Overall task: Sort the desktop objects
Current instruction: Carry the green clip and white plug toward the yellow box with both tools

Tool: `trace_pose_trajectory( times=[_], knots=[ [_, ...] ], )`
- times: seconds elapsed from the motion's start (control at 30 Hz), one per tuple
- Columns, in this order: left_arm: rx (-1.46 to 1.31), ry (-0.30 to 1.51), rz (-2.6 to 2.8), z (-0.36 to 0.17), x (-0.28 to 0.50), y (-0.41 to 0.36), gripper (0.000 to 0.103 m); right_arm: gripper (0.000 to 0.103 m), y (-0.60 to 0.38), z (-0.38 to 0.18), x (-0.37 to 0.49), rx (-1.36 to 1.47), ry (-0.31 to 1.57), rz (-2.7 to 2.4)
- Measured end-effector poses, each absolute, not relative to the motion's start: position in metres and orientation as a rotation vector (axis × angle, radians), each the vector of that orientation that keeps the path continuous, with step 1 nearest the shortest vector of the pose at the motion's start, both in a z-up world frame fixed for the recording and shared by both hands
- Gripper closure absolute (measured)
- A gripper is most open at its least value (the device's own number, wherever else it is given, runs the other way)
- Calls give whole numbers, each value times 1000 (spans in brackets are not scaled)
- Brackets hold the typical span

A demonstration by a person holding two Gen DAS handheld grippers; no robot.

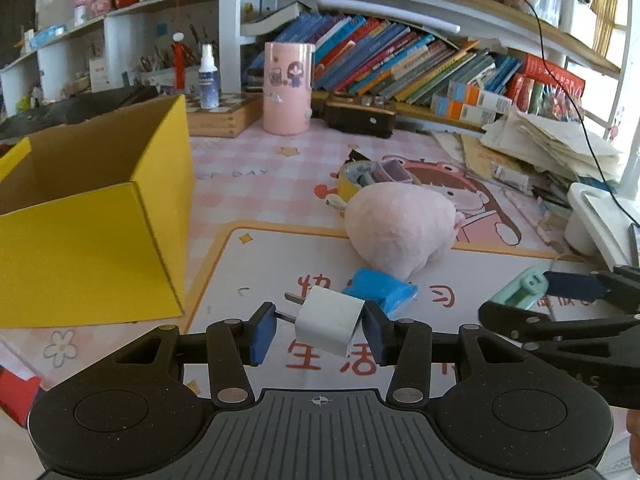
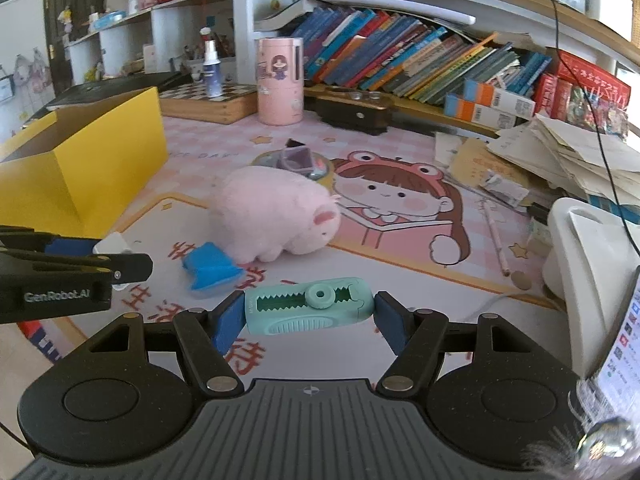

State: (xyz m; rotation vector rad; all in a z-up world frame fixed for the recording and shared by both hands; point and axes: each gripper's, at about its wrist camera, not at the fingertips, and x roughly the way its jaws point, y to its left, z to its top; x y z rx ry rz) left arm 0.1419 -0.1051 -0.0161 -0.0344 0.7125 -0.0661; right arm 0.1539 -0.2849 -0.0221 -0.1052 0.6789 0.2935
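Both tongs loaded, held above the table mat.

Left tongs (image 1: 316, 330) clamp a white plug adapter (image 1: 330, 320), prongs pointing left; right tongs (image 2: 308, 320) grip a mint-green correction tape (image 2: 308, 310) end to end. Just past them a blue packet (image 1: 380, 290) touches the pink plush pig (image 2: 276, 216). Yellow cardboard box (image 1: 100, 240) stands open at left; pink cup (image 1: 287, 88) behind.
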Motion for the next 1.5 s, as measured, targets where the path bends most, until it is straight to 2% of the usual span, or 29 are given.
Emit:
trace_pose_trajectory(
  times=[1.5],
  knots=[
    [-81,688,66,-10,-11,30,58,36,-132,-17,26,-167,690,528]
  ],
)
